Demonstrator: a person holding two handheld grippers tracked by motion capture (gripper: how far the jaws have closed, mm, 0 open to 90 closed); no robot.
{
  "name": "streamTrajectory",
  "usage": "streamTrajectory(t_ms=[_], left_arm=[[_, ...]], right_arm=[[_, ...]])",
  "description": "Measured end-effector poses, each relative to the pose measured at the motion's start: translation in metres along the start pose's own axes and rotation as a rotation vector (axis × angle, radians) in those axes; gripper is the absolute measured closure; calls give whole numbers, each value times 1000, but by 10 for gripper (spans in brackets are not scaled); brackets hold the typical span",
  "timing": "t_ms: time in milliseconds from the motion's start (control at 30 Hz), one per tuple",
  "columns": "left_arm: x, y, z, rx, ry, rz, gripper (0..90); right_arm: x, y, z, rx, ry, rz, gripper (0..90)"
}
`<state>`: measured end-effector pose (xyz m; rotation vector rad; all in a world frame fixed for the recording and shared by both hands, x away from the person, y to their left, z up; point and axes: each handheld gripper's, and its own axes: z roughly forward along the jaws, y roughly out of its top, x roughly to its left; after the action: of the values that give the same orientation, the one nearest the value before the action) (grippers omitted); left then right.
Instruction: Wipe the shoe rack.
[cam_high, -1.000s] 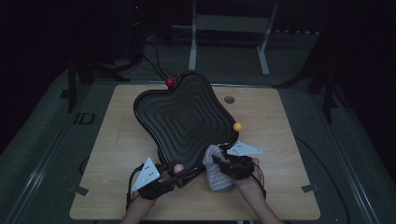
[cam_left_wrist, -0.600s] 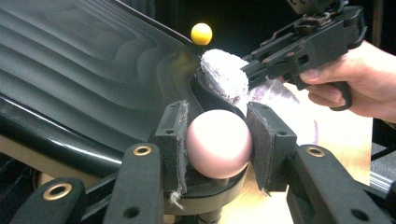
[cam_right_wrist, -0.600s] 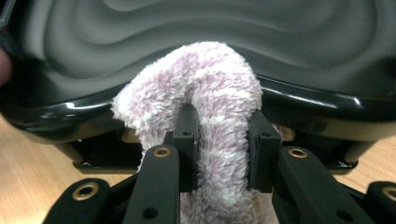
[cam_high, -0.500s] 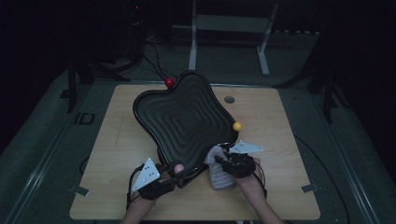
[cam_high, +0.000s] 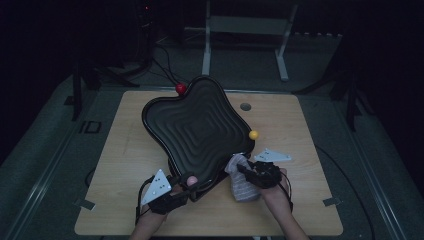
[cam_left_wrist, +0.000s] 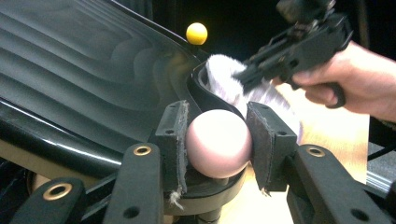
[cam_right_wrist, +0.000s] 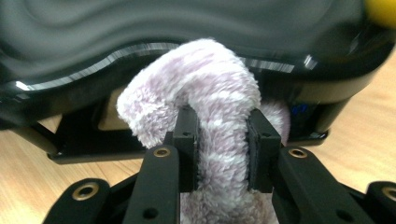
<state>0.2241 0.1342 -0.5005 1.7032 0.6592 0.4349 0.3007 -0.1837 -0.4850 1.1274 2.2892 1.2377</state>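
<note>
Left claw (cam_left_wrist: 217, 140) clamps the tray's (cam_high: 200, 125) pink knob (cam_left_wrist: 217, 142) — right claw (cam_right_wrist: 219, 140) pinches cloth (cam_right_wrist: 210, 93) at the tray's rim — wipe firmly, steadying the tray.

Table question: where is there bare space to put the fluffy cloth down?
The bare wood of the table left of the black tray is free, and so is the wide patch right of the yellow ball. The near edge is crowded: the left gripper clamps a pink ball, and the right gripper pinches the cloth.
</note>
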Motion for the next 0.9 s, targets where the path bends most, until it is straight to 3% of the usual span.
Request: streamTrajectory(t_ms=[133,333,467,567,600,767,900], left_arm=[[0,0,0,0,-4,-2,605],[-1,0,1,-1,-3,-3,604],[0,0,0,-2,-5,-2,605],[0,0,0,-4,-7,-2,605],[0,0,0,-4,-7,-2,604],[1,0,0,-1,-12,-4,605],[1,0,0,-2,-15,-6,604]], right_arm=[[-6,2,-9,-24,-15,13,702],[-13,-4,0,17,-28,24,701],[-16,3,-12,-17,-47,17,701],[-25,4,-20,-44,-80,38,701],[-31,2,-17,-38,-92,59,702],[-33,-3,-10,-1,-86,57,701],[-36,5,-23,-58,-115,58,701]])
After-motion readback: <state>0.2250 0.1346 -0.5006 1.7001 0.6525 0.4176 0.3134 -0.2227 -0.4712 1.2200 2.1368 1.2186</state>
